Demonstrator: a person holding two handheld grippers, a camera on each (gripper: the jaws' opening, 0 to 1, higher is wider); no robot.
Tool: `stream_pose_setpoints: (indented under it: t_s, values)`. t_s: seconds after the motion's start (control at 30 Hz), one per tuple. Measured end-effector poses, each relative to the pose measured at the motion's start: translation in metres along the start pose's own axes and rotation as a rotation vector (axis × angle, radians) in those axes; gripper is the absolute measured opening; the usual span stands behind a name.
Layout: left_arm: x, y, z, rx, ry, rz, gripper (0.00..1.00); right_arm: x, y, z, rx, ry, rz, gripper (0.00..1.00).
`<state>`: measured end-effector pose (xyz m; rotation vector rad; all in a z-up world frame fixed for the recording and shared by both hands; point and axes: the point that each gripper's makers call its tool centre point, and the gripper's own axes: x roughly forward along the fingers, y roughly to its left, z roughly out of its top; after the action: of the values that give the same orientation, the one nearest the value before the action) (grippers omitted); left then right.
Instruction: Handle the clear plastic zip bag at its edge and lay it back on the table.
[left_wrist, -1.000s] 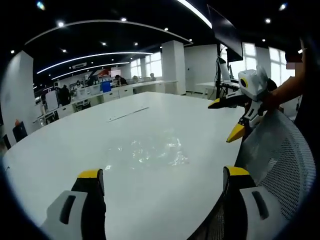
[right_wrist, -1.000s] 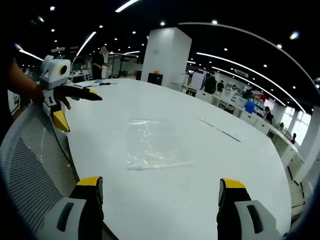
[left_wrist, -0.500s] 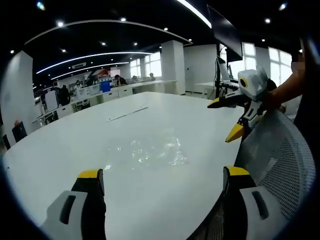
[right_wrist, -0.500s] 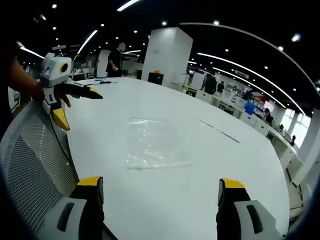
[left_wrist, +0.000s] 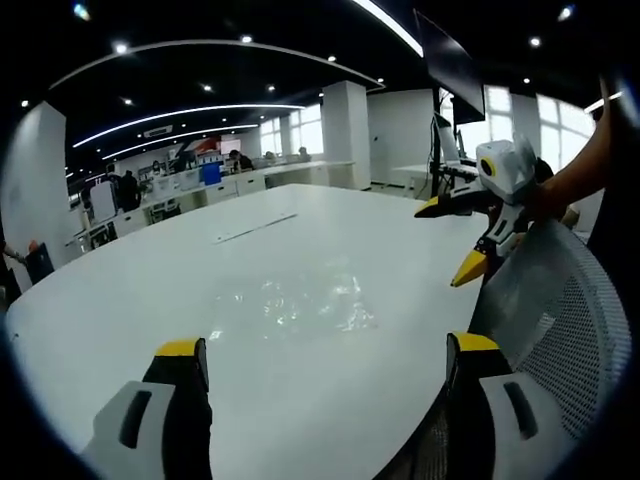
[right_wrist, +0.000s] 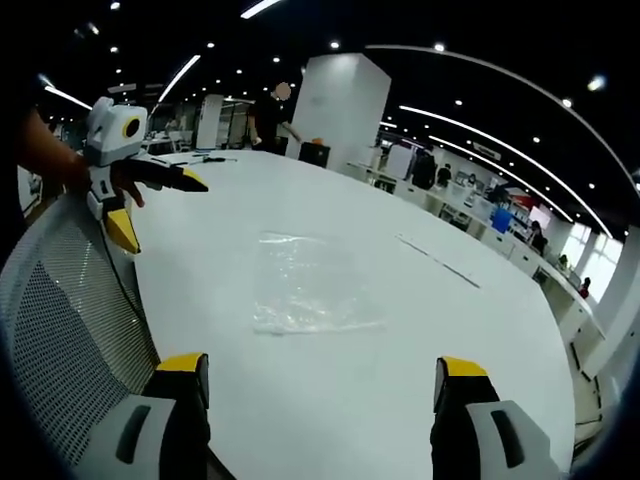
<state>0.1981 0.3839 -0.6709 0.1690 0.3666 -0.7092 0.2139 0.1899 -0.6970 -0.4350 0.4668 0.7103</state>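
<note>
On the white table (left_wrist: 120, 300), mid-surface, the clear zip bag (left_wrist: 295, 305) is lying flat, untouched, w/ both grippers well apart from it. Left gripper (left_wrist: 320, 350) and right gripper (right_wrist: 318, 362) are hovering near the table edge, jaws spread wide, holding nothing. Risk, imo: thin film is lying flush on a slick top, so jaws could be sliding it away or pinching air instead of the edge. A mesh chair back (right_wrist: 60, 300) is sitting betw. person and table, crowding the reach; desks and people are far behind.

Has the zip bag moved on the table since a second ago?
No. The zip bag lies flat in the same spot beside the table's seam line.
</note>
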Motion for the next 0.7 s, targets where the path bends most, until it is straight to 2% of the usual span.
stream_pose_setpoints:
  t_s: [0.2, 0.43, 0.7]
  values:
    - [0.0, 0.001, 0.0, 0.006, -0.003, -0.003, 0.99, 0.003, -0.003, -0.004, -0.002, 0.004, -0.002, 0.92]
    - [0.002, -0.001, -0.003, 0.011, 0.012, -0.016, 0.99, 0.0, -0.015, -0.005, 0.073, -0.008, -0.03, 0.88]
    - [0.002, 0.0, -0.002, 0.01, 0.01, -0.01, 0.99, -0.001, -0.014, -0.005, 0.05, 0.007, -0.029, 0.87]
